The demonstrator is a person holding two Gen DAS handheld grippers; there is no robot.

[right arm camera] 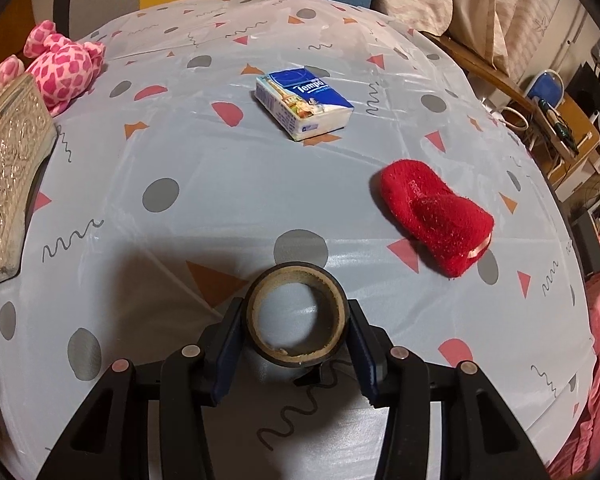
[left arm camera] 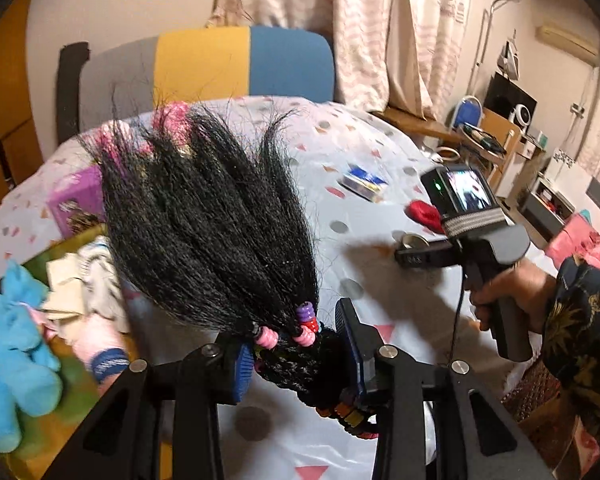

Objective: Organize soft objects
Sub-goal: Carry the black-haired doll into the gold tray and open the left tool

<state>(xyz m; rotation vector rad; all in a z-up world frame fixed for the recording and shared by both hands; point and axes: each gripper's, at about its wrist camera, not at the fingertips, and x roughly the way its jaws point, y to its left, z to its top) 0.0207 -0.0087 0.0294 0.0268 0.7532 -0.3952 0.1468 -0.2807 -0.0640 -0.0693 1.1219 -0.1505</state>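
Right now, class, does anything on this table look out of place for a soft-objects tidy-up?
Yes: the tape roll between the right gripper's jaws is hard, not soft. The tissue pack and red sock lie loose on the tablecloth.

"Tempo" on the blue tissue pack (right arm camera: 303,105)

Both grippers (left arm camera: 300,356) (right arm camera: 296,340) are matte black with blue ribbed pads and silver round screws at the pivots, while beside the table (left arm camera: 380,152) the right one's pistol handle carries a small lit screen, a grey band, a thin black cable, and the person's dark gold-patterned sleeve (left arm camera: 584,320).
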